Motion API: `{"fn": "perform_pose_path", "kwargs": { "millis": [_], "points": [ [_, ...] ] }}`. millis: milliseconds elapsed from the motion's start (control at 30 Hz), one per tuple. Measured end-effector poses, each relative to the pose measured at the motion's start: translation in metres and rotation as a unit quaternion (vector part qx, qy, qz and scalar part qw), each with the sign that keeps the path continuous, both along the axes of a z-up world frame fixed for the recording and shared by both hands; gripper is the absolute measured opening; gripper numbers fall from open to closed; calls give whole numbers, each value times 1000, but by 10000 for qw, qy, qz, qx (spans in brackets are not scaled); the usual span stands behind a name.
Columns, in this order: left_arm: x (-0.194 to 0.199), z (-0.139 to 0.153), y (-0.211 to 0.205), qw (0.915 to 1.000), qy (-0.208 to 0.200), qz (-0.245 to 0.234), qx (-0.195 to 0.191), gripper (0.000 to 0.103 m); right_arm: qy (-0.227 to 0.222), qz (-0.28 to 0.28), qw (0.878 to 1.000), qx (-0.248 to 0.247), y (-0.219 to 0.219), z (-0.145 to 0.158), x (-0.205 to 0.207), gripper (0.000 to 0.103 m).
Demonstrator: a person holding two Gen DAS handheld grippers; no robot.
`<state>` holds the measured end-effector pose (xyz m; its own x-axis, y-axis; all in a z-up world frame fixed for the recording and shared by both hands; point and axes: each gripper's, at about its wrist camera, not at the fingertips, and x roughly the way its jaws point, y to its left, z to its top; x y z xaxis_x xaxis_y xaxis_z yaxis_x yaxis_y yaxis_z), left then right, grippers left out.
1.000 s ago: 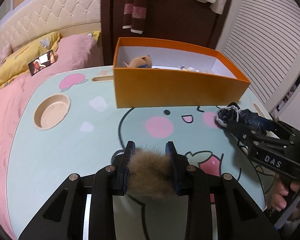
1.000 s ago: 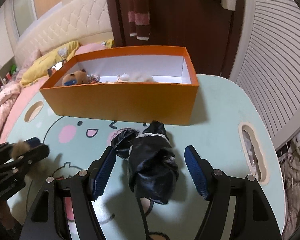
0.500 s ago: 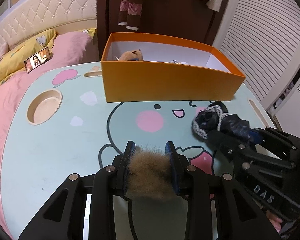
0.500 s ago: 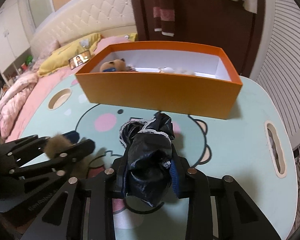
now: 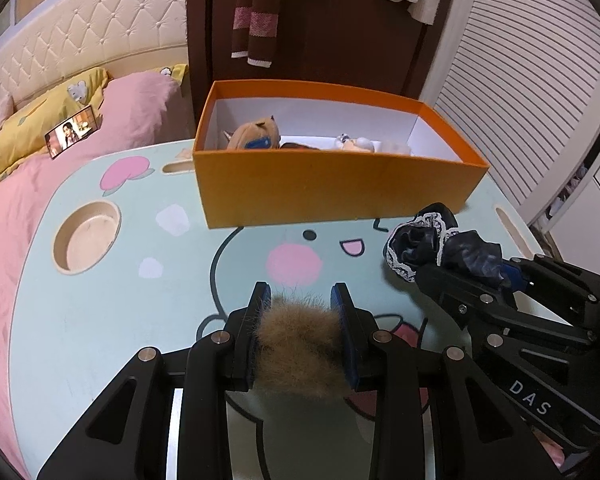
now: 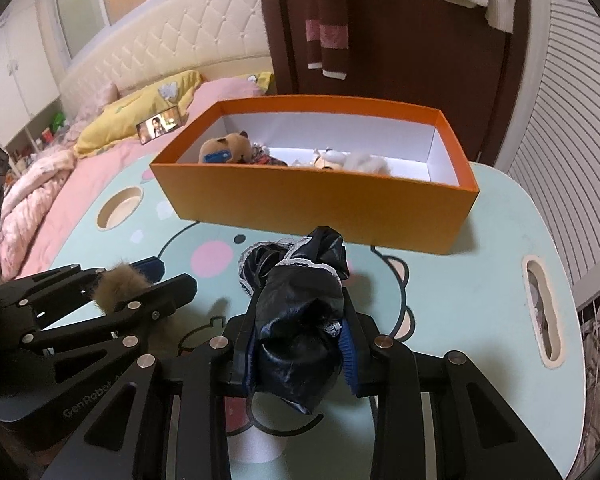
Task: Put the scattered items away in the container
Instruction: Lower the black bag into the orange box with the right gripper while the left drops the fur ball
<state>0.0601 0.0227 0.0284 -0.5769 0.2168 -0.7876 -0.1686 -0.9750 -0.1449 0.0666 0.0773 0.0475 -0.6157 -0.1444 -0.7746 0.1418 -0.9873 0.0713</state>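
Pinching a brown fur ball [image 5: 300, 344] in the left gripper [image 5: 300, 308], and a black lace-edged cloth [image 6: 300, 320] in the right gripper [image 6: 300, 344], both lifted over the table [image 5: 100, 320]. Lying straight ahead of both, long side across: the orange box [image 5: 332, 188], nearer to the right. Already holding a plush bear [image 6: 224, 150] and a white fluffy toy [image 6: 356, 162].

Left tongs [image 5: 302, 308] clamped, right tongs [image 6: 300, 320] clamped, side by side
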Motion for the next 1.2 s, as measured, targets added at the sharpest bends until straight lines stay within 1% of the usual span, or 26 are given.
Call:
{"fn": "perform_pose_path", "kwargs": {
  "millis": [133,267,367,467,533,600,667,733,833,1033,1100,1133,1167,1200],
  "points": [
    [-7,10,0,10000,86,-31,1,33,49,29,10000,-54,4,9,-3,31],
    [-17,25,-4,9997,233,22,-84,33,93,85,9999,-69,8,24,-10,31],
    [-26,39,-7,9994,339,24,4,33,248,89,9995,-152,12,40,-16,31],
    [-41,55,-8,9986,529,2,10,33,420,58,9990,-166,16,54,-29,31],
    [-52,62,-8,9983,573,-16,54,33,500,-12,9986,-162,20,59,-40,31],
    [-66,68,-7,9980,632,-32,75,33,512,-93,9985,-194,25,63,-53,31],
    [-79,71,-4,9976,698,-43,-14,33,508,-160,9983,-235,28,64,-65,31],
    [-92,70,-2,9975,698,-62,-25,33,472,-192,9984,-251,29,64,-75,31],
    [-111,61,-1,9985,547,-48,-4,33,364,-222,9988,-250,28,57,-90,31],
    [-128,41,2,9997,241,-87,38,33,49,-190,9993,-314,25,39,-110,32],
    [-132,35,2,9998,139,-82,78,33,-42,-169,9994,-311,24,34,-113,35],
    [-133,33,1,9999,96,-77,106,36,-93,-167,9993,-336,24,31,-115,37],
    [-135,30,1,9999,39,-70,129,42,-111,-183,9991,-366,24,30,-116,42],
    [-135,28,0,9999,17,-49,135,43,-130,-204,9990,-384,25,29,-117,44]
  ]
}}
